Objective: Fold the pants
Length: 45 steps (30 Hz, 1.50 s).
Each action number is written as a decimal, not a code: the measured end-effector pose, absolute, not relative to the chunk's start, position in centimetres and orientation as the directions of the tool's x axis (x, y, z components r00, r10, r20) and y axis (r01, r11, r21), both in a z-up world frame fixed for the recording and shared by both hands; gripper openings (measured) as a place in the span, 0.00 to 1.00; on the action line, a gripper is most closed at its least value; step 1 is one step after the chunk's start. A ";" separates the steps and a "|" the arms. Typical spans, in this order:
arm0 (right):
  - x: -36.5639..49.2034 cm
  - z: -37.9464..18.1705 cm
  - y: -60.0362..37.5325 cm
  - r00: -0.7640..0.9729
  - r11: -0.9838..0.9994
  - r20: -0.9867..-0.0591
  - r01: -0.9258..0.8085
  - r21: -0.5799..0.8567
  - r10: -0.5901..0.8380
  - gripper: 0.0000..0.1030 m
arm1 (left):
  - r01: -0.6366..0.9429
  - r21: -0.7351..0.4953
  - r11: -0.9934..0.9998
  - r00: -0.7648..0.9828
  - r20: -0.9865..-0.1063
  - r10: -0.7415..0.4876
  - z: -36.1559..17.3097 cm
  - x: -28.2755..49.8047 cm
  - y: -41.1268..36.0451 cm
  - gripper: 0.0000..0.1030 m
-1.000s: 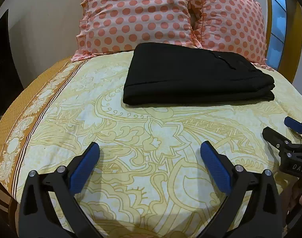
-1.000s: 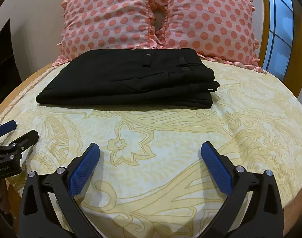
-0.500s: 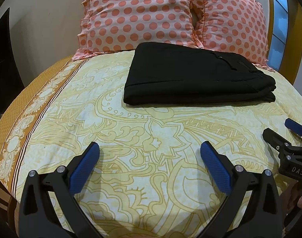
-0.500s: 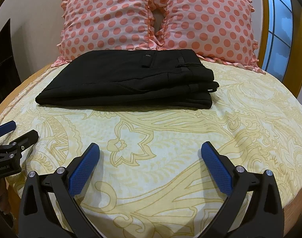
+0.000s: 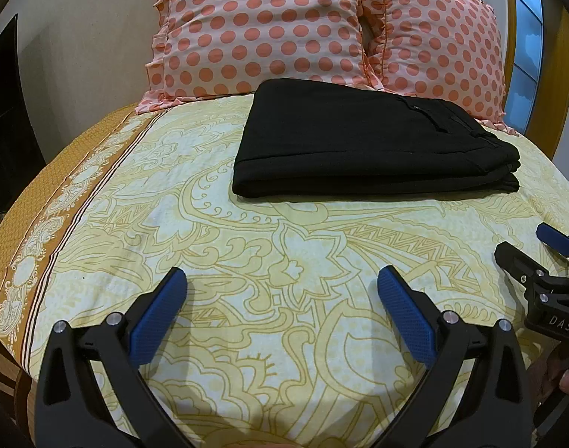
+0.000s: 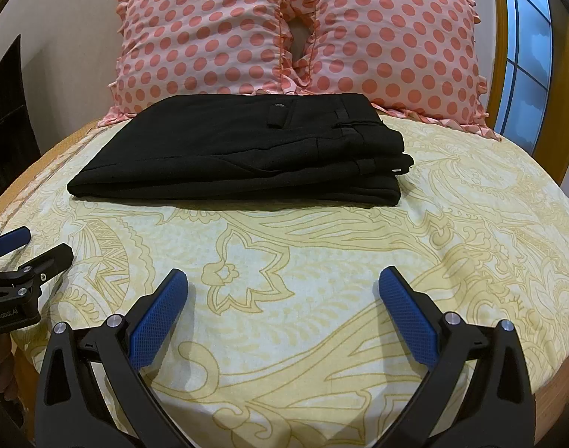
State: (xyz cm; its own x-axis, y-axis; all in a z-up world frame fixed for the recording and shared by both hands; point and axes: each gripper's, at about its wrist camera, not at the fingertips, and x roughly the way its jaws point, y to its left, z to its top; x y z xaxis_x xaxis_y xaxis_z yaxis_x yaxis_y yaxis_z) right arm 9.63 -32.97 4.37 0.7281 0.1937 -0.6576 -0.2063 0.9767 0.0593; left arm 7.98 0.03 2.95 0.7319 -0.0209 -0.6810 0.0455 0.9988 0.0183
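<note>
Black pants (image 5: 366, 145) (image 6: 247, 153) lie folded in a flat rectangular stack on the yellow patterned bedsheet (image 5: 269, 261), just in front of the pillows. The waistband end with a belt loop faces right. My left gripper (image 5: 280, 283) hovers open over the sheet well short of the pants, nothing between its blue pads. My right gripper (image 6: 282, 283) is likewise open and empty, set back from the stack. Each gripper shows at the edge of the other's view: the right one (image 5: 534, 246) at the far right, the left one (image 6: 27, 246) at the far left.
Two pink polka-dot pillows (image 5: 262, 26) (image 6: 392, 37) lean against the headboard behind the pants. A wooden-framed window (image 6: 527, 56) is at the right. A dark panel (image 5: 4, 123) stands left of the bed. The sheet's orange border (image 5: 41, 224) marks the left edge.
Both cameras have drifted slightly, so the pants and pillows shift a little in view. Both grippers stay open and nothing was touched.
</note>
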 end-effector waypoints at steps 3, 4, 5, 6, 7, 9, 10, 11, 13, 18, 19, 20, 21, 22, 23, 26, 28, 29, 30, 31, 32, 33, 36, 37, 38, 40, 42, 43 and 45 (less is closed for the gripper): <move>9.6 4.4 -33.0 0.728 0.977 -0.657 -0.206 0.059 0.193 0.99 | 0.045 0.018 0.999 0.731 -0.682 -0.021 3.0 8.0 0.0 0.98; 9.6 4.4 -33.0 0.729 0.977 -0.657 -0.205 0.059 0.193 0.99 | 0.046 0.018 0.999 0.731 -0.682 -0.021 2.9 8.0 0.0 0.98; 9.6 4.4 -33.0 0.729 0.977 -0.657 -0.205 0.059 0.193 0.99 | 0.046 0.018 0.999 0.731 -0.682 -0.021 3.0 8.0 0.0 0.98; 9.6 4.4 -33.0 0.729 0.977 -0.657 -0.205 0.059 0.193 0.99 | 0.046 0.018 0.999 0.731 -0.682 -0.021 3.0 8.0 0.0 0.98; 9.6 4.4 -33.0 0.729 0.977 -0.657 -0.205 0.059 0.193 0.99 | 0.045 0.018 0.999 0.731 -0.682 -0.021 3.0 8.0 0.0 0.98; 9.6 4.4 -33.0 0.729 0.977 -0.657 -0.205 0.059 0.193 0.99 | 0.045 0.018 0.999 0.731 -0.682 -0.021 3.0 8.0 0.0 0.98; 9.6 4.4 -33.0 0.729 0.977 -0.657 -0.205 0.059 0.193 0.99 | 0.044 0.018 0.999 0.731 -0.682 -0.020 3.0 8.0 0.0 0.98; 9.6 4.4 -33.0 0.729 0.977 -0.657 -0.206 0.059 0.193 0.99 | 0.044 0.018 0.999 0.731 -0.682 -0.020 2.9 8.0 0.0 0.98; 9.6 4.4 -32.9 0.729 0.977 -0.657 -0.205 0.059 0.193 0.99 | 0.044 0.018 0.999 0.731 -0.682 -0.020 2.9 8.0 0.0 0.98; 9.6 4.3 -32.9 0.729 0.977 -0.657 -0.203 0.059 0.191 0.99 | 0.043 0.018 0.999 0.731 -0.682 -0.019 2.9 7.9 -0.1 0.98; 9.6 4.3 -32.9 0.729 0.977 -0.657 -0.204 0.059 0.192 0.99 | 0.042 0.018 0.999 0.731 -0.682 -0.018 2.9 7.9 -0.1 0.98; 9.6 4.3 -32.9 0.729 0.977 -0.657 -0.204 0.059 0.192 0.99 | 0.042 0.018 0.999 0.732 -0.682 -0.018 2.9 7.9 -0.1 0.98; 9.6 4.3 -32.9 0.729 0.977 -0.657 -0.204 0.059 0.192 0.99 | 0.042 0.018 0.999 0.732 -0.681 -0.018 2.9 7.9 -0.1 0.98; 9.6 4.3 -32.9 0.729 0.977 -0.657 -0.204 0.059 0.192 0.99 | 0.042 0.018 0.999 0.732 -0.681 -0.019 3.0 7.9 -0.1 0.98; 9.6 4.3 -32.9 0.729 0.977 -0.657 -0.204 0.059 0.192 0.99 | 0.042 0.018 0.999 0.732 -0.681 -0.019 2.9 7.9 -0.1 0.98; 9.6 4.3 -32.9 0.729 0.977 -0.657 -0.204 0.059 0.192 0.99 | 0.042 0.018 0.999 0.731 -0.682 -0.019 2.9 7.9 -0.1 0.98; 9.6 4.3 -32.9 0.729 0.977 -0.656 -0.204 0.059 0.192 0.99 | 0.042 0.018 0.999 0.731 -0.682 -0.019 2.9 7.9 -0.1 0.98; 9.6 4.3 -33.0 0.730 0.977 -0.656 -0.204 0.059 0.192 0.99 | 0.042 0.018 0.999 0.731 -0.682 -0.018 2.9 7.9 -0.1 0.98; 9.6 4.3 -32.9 0.730 0.977 -0.656 -0.205 0.059 0.193 0.99 | 0.042 0.018 0.999 0.731 -0.682 -0.018 2.9 7.9 -0.1 0.98; 9.6 4.3 -32.9 0.730 0.977 -0.656 -0.205 0.059 0.193 0.99 | 0.042 0.018 0.999 0.731 -0.682 -0.019 2.9 7.9 -0.1 0.98; 9.6 4.3 -32.9 0.730 0.977 -0.656 -0.205 0.059 0.193 0.99 | 0.042 0.018 0.999 0.731 -0.682 -0.019 2.9 7.9 -0.1 0.98; 9.6 4.3 -32.9 0.730 0.977 -0.656 -0.204 0.059 0.192 0.99 | 0.042 0.018 0.999 0.731 -0.682 -0.019 2.9 7.9 -0.1 0.98; 9.6 4.3 -32.9 0.730 0.977 -0.656 -0.204 0.059 0.192 0.99 | 0.042 0.018 0.999 0.731 -0.682 -0.019 3.0 8.0 -0.1 0.98; 9.6 4.3 -32.9 0.730 0.977 -0.656 -0.204 0.059 0.192 0.99 | 0.042 0.018 0.999 0.731 -0.682 -0.019 3.0 7.9 -0.1 0.98; 9.6 4.3 -32.9 0.730 0.977 -0.655 -0.204 0.059 0.192 0.99 | 0.042 0.018 0.999 0.731 -0.682 -0.019 3.0 7.9 -0.1 0.98; 9.6 4.3 -32.9 0.730 0.977 -0.656 -0.204 0.059 0.192 0.99 | 0.042 0.018 0.999 0.731 -0.682 -0.019 3.0 7.9 -0.1 0.98; 9.6 4.3 -32.9 0.730 0.977 -0.655 -0.204 0.059 0.192 0.99 | 0.042 0.018 0.999 0.731 -0.682 -0.019 3.0 8.0 -0.1 0.98; 9.6 4.3 -32.9 0.730 0.977 -0.655 -0.204 0.059 0.192 0.99 | 0.042 0.018 0.999 0.731 -0.682 -0.019 3.0 7.9 -0.1 0.98; 9.6 4.3 -32.9 0.730 0.977 -0.655 -0.204 0.059 0.192 0.99 | 0.042 0.018 0.999 0.731 -0.682 -0.019 3.0 7.9 -0.1 0.98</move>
State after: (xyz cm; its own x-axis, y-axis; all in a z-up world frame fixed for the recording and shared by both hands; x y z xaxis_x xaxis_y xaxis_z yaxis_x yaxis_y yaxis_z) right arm 9.59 -32.95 4.30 0.7304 0.1924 -0.6554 -0.2043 0.9771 0.0592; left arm 7.95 -0.11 2.96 0.7310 -0.0188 -0.6821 0.0422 0.9989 0.0178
